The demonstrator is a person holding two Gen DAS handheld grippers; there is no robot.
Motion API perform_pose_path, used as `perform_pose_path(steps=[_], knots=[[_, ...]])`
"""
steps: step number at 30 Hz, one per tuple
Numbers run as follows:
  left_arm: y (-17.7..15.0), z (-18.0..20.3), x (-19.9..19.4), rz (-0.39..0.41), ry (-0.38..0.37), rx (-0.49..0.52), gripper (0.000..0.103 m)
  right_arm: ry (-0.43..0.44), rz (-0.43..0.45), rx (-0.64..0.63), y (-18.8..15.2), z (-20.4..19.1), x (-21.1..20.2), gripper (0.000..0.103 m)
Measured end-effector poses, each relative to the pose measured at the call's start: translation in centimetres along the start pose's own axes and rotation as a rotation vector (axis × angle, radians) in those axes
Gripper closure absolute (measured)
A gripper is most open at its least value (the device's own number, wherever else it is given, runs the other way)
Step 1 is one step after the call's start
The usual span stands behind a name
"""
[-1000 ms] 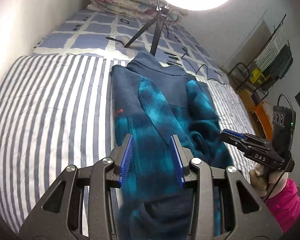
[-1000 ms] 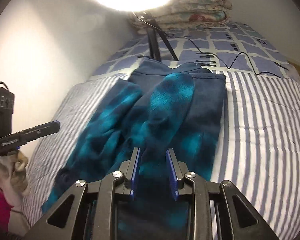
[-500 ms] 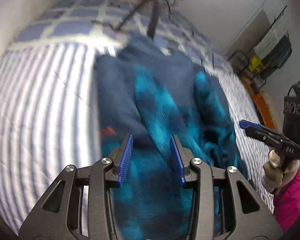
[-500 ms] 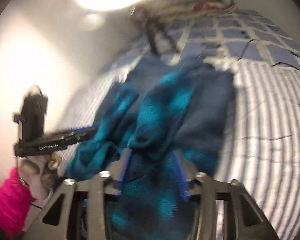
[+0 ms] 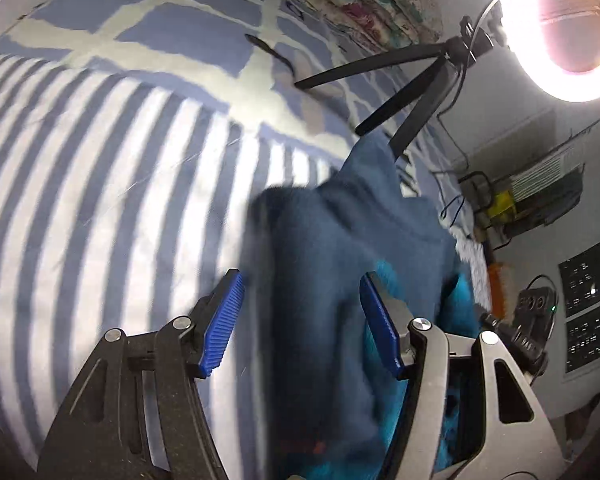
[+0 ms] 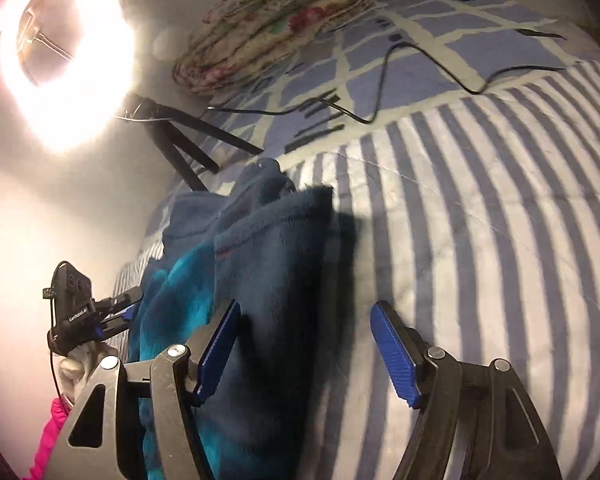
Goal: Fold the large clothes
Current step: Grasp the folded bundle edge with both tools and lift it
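A navy and teal fleece lies folded lengthwise on the striped bed sheet. My left gripper hovers low over its upper left edge. Its jaws are opening, with dark fleece below the gap and neither blue pad pressing on it. In the right wrist view the same fleece runs up the middle. My right gripper straddles the fleece's right edge, half over cloth and half over sheet. Its jaws are opening too and grip nothing. The left gripper shows at the fleece's far side.
A lit ring light on a black tripod stands just past the collar. A folded floral quilt and a black cable lie at the head of the bed. A pink sleeve shows at the left. A wall runs close by.
Both grippers have dropped lower and moved up the fleece toward the collar, rolling as they went. Both pairs of jaws stand wider apart than before.
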State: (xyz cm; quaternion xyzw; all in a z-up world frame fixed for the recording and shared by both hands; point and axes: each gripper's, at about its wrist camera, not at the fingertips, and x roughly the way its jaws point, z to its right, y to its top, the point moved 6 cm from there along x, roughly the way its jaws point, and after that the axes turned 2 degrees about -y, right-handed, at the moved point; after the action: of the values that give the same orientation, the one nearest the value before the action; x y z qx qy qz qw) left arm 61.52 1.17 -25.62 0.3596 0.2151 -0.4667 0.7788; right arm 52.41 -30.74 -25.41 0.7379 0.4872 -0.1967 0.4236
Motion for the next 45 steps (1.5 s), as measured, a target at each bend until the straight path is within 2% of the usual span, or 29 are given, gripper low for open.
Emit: perform_pose_path(steps=[1, 2, 3, 4, 5, 6, 7, 11, 18, 25, 29, 34, 42, 45], knots=[[0.5, 0.3, 0.5, 0.004, -0.010, 0.000, 0.042, 0.008, 0.002, -0.005, 0.5, -0.2, 0.4, 0.032], [0.9, 0.8, 1.2, -0.001, -0.017, 0.009, 0.052, 0.013, 0.000, -0.005, 1.0, -0.3, 0.9, 0.033], [1.1, 1.4, 1.9, -0.009, -0.011, 0.023, 0.073, 0.026, -0.006, -0.009, 1.4, -0.6, 1.4, 0.047], [0.8, 2.0, 2.5, -0.017, 0.001, 0.051, 0.083, 0.029, -0.015, -0.018, 1.7, -0.7, 1.8, 0.070], [0.6, 3.0, 3.1, -0.023, 0.040, 0.114, 0.094, 0.029, -0.032, -0.031, 1.7, -0.9, 2.3, 0.080], [0.2, 3.4, 3.0, -0.014, 0.063, 0.155, 0.095, 0.006, -0.053, -0.052, 1.8, -1.2, 2.9, 0.091], [-0.1, 3.9, 2.8, -0.002, 0.071, 0.187, 0.096, -0.022, -0.055, -0.093, 1.7, -1.8, 3.1, 0.097], [0.2, 4.5, 1.1, 0.046, 0.046, 0.186, 0.098, -0.129, -0.016, -0.292, 1.6, -4.4, 2.4, 0.099], [-0.6, 6.6, -4.4, 0.141, 0.003, 0.205, 0.098, -0.152, 0.075, -0.355, 2.0, -7.3, -2.1, 0.099], [-4.1, 10.8, -11.1, 0.200, -0.009, 0.288, 0.098, -0.176, 0.127, -0.443, -1.0, -12.0, -7.4, 0.099], [-7.3, 12.7, -15.1, 0.217, -0.005, 0.335, 0.098, -0.192, 0.140, -0.494, -3.6, -13.7, -11.6, 0.099], [-12.4, 12.9, -18.5, 0.207, 0.006, 0.354, 0.098, -0.195, 0.135, -0.521, -8.2, -14.7, -15.8, 0.099], [-20.9, 11.2, -22.2, 0.162, 0.044, 0.356, 0.098, -0.185, 0.088, -0.531, -16.4, -14.6, -19.8, 0.099], [-24.2, 10.9, -22.7, 0.127, 0.074, 0.390, 0.098, -0.194, 0.062, -0.534, -19.6, -13.9, -20.3, 0.099]])
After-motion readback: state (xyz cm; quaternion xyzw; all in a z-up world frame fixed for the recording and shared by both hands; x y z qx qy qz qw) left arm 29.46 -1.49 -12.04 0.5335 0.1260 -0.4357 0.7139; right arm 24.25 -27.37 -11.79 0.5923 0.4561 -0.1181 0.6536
